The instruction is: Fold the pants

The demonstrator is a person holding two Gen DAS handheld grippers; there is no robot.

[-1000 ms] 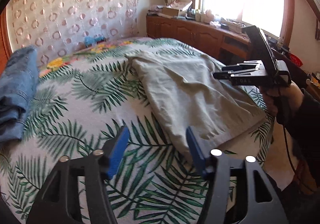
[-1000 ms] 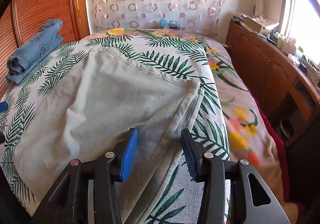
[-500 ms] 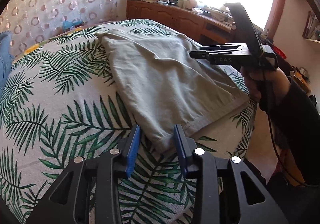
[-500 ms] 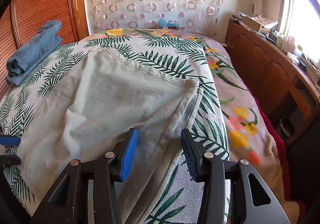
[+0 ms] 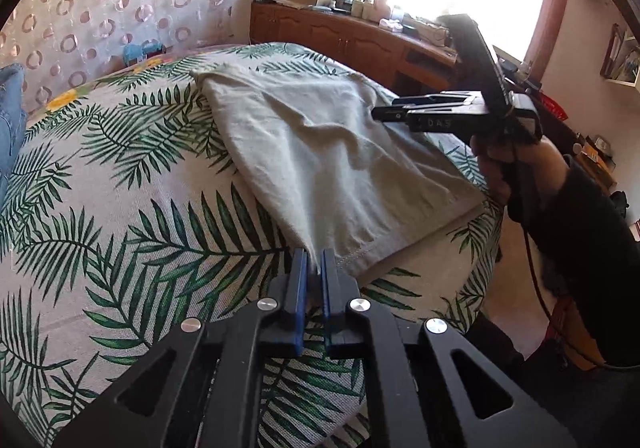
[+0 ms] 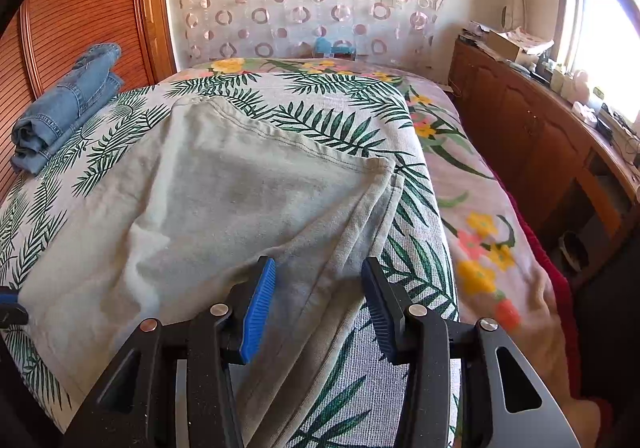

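- The left hand-held gripper [image 5: 315, 268] has just been closing and now pinches the near hem corner of the pale grey-green cotton pants [image 5: 320, 152].
- The right hand-held gripper [image 6: 318, 288] hovers spread apart over their folded edge.
- The pants lie flat on the palm-leaf-print bed cover [image 5: 120, 208].
- Folded blue denim jeans [image 6: 64, 108] sit well apart by the headboard.

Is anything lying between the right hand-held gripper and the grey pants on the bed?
Nothing visible. The right hand-held gripper hangs open directly over the grey pants' folded edge, with no other object between them.
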